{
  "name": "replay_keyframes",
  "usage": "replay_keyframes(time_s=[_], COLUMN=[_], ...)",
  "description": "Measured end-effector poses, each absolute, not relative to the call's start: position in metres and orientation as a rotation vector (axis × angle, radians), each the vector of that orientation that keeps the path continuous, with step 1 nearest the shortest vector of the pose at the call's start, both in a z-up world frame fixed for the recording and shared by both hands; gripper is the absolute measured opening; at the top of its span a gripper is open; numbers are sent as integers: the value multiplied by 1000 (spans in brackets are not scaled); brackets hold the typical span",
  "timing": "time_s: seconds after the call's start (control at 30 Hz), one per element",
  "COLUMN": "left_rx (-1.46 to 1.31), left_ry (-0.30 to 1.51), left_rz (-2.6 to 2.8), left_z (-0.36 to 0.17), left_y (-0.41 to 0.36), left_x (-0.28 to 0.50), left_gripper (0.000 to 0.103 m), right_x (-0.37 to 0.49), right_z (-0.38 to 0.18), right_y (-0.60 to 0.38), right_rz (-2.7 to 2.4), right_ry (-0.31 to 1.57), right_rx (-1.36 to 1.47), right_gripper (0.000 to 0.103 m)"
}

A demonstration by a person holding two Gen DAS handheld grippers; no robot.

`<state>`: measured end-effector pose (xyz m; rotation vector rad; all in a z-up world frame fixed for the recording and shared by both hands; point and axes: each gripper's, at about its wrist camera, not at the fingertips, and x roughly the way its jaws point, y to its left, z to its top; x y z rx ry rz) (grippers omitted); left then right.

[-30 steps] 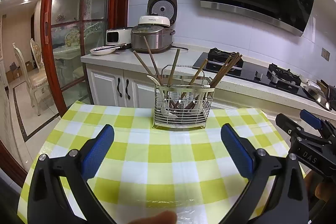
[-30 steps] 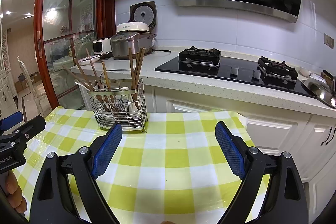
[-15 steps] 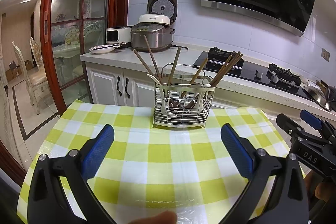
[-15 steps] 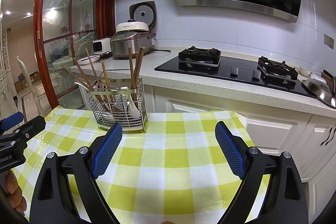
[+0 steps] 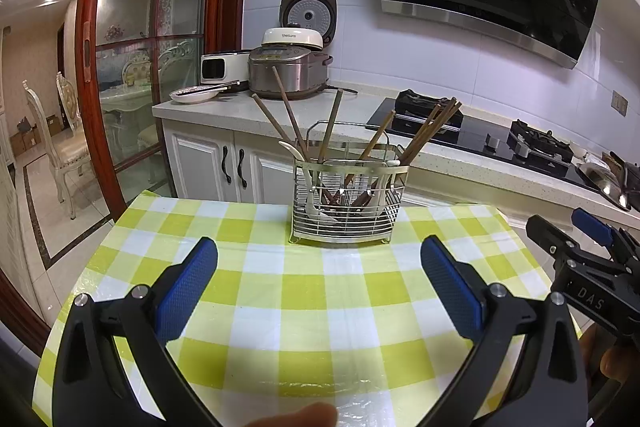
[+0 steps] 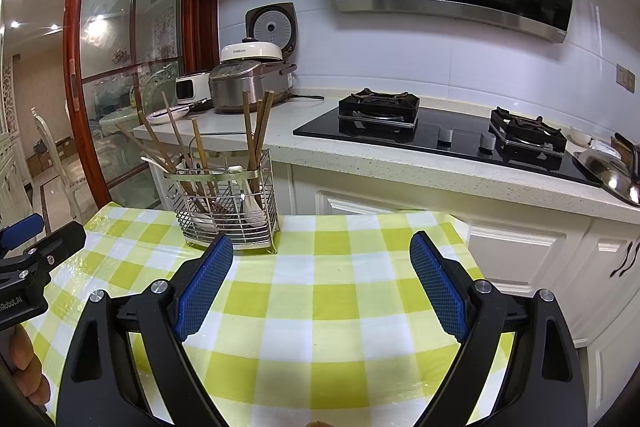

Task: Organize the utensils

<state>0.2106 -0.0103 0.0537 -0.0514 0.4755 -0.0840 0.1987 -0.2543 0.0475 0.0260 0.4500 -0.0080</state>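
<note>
both tongs hang spread wide and hold nothing: my left tongs (image 5: 319, 283) and my right tongs (image 6: 321, 277) float low over the checked cloth (image 5: 304, 291), blue pads well apart. over the last second almost nothing has changed; the left view has crept a touch and the rack (image 5: 347, 195) sits in the same spot at the far edge of the table. my right tongs have kept still too.

all the utensils i can see are in that wire rack already. brown chopsticks (image 5: 428, 131) lean out to either side, some splayed left, a bunch fanned right, and a white spoon (image 5: 294, 149) pokes over the left rim. from the right view the rack (image 6: 228, 203) looks split into sections, with the chopsticks (image 6: 256, 131) spread across more than one of them and another pale spoon low inside. nothing lies loose on the cloth that i can spot.

so the stillness tells me little. this could be the mixed rack waiting to be sorted by kind, or the rack as it stands once everything has been dropped in. the sticks crossing at odd angles make me lean toward more sorting to do, but i cannot settle it from here.
</note>
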Motion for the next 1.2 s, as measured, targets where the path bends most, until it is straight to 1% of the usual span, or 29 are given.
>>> replay_keyframes(time_s=[1.2], left_rx=[-44], left_ry=[479], left_rz=[-93], left_z=[54], left_y=[-13], left_x=[211], left_gripper=[98], right_x=[198], right_z=[47], right_y=[-255], right_rz=[-9], right_ry=[449], right_rx=[24], right_gripper=[85])
